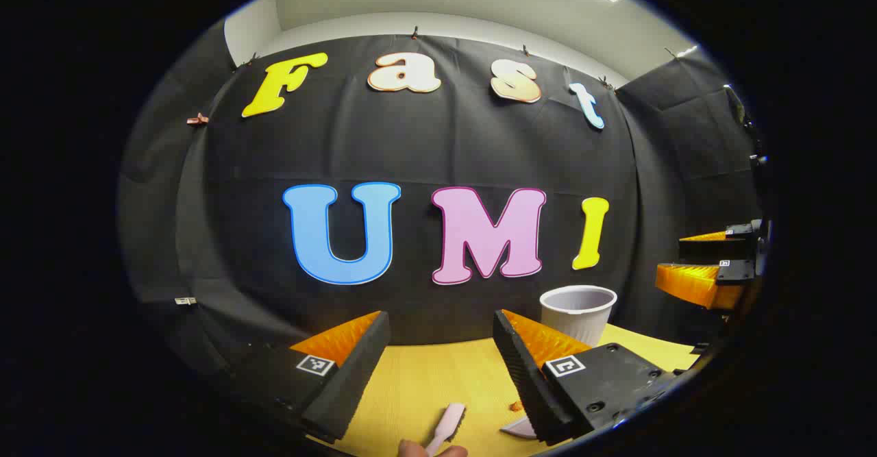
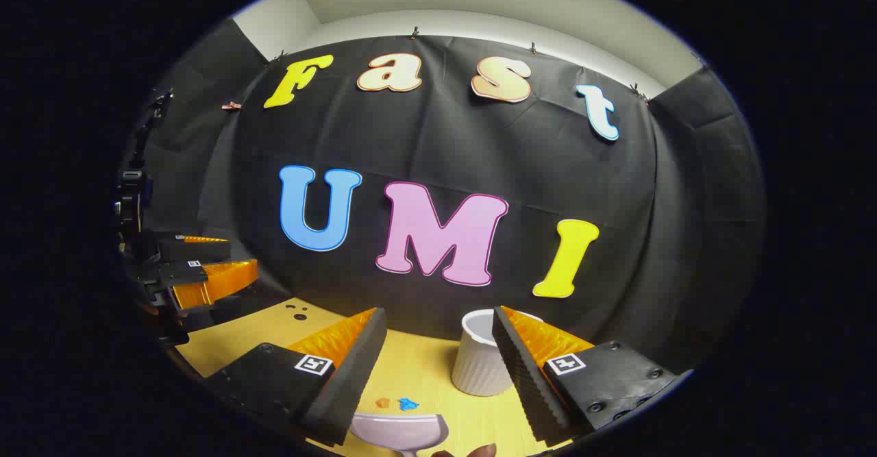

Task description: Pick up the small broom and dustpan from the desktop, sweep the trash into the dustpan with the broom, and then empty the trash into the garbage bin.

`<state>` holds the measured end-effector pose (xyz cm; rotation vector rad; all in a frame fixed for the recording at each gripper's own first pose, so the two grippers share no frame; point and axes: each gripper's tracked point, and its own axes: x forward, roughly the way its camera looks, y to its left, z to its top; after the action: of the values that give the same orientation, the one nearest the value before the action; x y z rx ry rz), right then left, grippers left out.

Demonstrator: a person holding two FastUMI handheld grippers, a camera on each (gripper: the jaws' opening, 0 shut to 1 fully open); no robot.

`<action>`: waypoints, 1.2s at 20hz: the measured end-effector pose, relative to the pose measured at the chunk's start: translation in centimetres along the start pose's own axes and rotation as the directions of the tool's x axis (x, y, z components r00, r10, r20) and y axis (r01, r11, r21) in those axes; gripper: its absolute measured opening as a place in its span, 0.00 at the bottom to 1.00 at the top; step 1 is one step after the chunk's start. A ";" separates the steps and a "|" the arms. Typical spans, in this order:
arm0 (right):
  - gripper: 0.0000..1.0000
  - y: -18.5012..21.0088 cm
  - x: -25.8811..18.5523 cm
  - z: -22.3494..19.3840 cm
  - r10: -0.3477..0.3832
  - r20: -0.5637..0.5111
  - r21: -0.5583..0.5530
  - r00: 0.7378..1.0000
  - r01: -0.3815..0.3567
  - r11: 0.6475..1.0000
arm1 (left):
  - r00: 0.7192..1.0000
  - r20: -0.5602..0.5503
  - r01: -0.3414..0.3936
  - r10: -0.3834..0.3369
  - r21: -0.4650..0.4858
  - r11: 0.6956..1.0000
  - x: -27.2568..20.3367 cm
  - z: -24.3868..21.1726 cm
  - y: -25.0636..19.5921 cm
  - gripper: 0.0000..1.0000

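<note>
In the left gripper view my left gripper [image 1: 440, 320] stands open above the yellow desktop [image 1: 425, 381]. Low between its fingers lies a small pale pink broom [image 1: 449, 424], with an edge of the pale dustpan [image 1: 517, 429] and an orange scrap [image 1: 515, 407] beside the right finger. My right gripper [image 2: 438, 316] is open too. Below it the dustpan [image 2: 401, 429] rests on the desktop, just short of an orange scrap [image 2: 383, 402] and a blue scrap [image 2: 408, 404]. The white ribbed garbage bin [image 2: 476, 364] stands behind, partly hidden by the right finger. Nothing is held.
A person's fingertips [image 1: 411, 450] show at the bottom edge, also in the right gripper view [image 2: 479, 451]. The bin [image 1: 577, 313] stands at the desktop's far right. The right gripper [image 1: 699, 258] hovers far right; the left gripper [image 2: 205, 258] far left. Black cloth walls close behind.
</note>
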<state>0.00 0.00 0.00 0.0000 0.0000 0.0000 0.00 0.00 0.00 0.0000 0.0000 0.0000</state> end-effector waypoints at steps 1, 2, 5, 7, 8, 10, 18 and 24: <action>0.97 0.1 0.0 -0.1 0.001 0.000 -0.003 1.000 -0.001 1.000 | 1.000 0.002 0.001 -0.001 0.006 1.000 -0.1 0.1 0.1 0.96; 0.97 0.1 0.1 -0.3 0.002 -0.004 -0.003 1.000 -0.002 1.000 | 1.000 0.007 -0.003 0.003 0.011 1.000 -0.2 0.1 0.3 0.96; 0.97 0.0 0.0 -0.2 0.011 0.000 -0.006 1.000 -0.011 1.000 | 1.000 0.004 -0.017 0.017 0.008 1.000 0.2 0.0 0.3 0.96; 0.97 -0.2 0.1 -0.1 0.009 0.003 -0.015 1.000 -0.009 1.000 | 1.000 0.005 -0.019 0.019 0.006 1.000 0.1 0.0 0.1 0.96; 0.97 -0.2 0.1 -0.2 0.008 -0.001 -0.012 1.000 -0.008 1.000 | 1.000 0.003 -0.017 0.017 0.011 1.000 0.1 -0.1 0.0 0.96; 0.97 -0.1 -0.1 -0.5 0.006 -0.005 -0.003 1.000 -0.006 1.000 | 1.000 0.005 -0.007 0.006 0.031 0.999 -0.1 -0.1 -0.1 0.96; 0.97 0.9 -0.7 -2.8 0.042 -0.080 -0.020 0.996 -0.044 0.999 | 1.000 -0.016 -0.008 0.008 0.026 1.000 -0.1 -1.1 0.0 0.94; 0.97 1.9 -4.8 -16.0 0.129 -0.492 0.003 0.861 -0.147 0.989 | 0.997 -0.060 -0.040 0.041 0.010 0.999 0.4 -3.7 1.0 0.94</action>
<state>-4.78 1.94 -16.01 -0.0355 0.5142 0.1450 0.39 1.03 -3.74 0.0086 0.0600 0.0404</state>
